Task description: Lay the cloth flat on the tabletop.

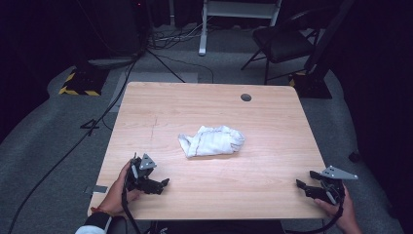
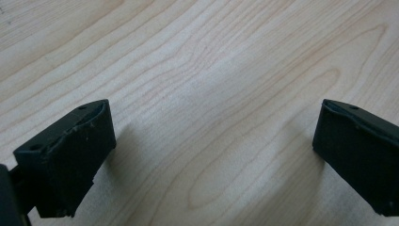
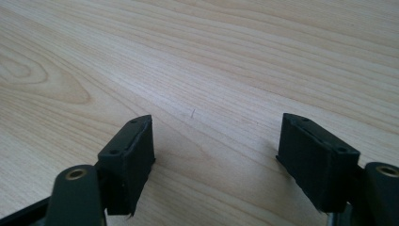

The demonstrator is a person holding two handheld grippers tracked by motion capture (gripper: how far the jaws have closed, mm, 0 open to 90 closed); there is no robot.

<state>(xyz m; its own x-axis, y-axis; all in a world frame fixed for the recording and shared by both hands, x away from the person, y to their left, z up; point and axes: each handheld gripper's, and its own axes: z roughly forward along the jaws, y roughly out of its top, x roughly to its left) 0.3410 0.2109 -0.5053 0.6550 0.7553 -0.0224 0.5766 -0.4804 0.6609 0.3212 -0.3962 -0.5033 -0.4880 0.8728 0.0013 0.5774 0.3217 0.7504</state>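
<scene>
A crumpled white cloth (image 1: 213, 141) lies near the middle of the light wooden table (image 1: 160, 107). My left gripper (image 1: 163, 184) rests low at the table's front left, held by a hand, and points right toward the middle. In the left gripper view its jaws stand wide apart over bare wood (image 2: 211, 117), nothing between them. My right gripper (image 1: 300, 185) sits at the front right corner in the other hand, pointing left. Its own view shows the jaws open over bare wood (image 3: 216, 117). Both grippers are well short of the cloth.
A dark round cable hole (image 1: 246, 97) is set in the table's far right part. Beyond the table stand a black folding chair (image 1: 282, 41), a white frame's leg (image 1: 203, 29) and cables (image 1: 122, 83) on grey carpet.
</scene>
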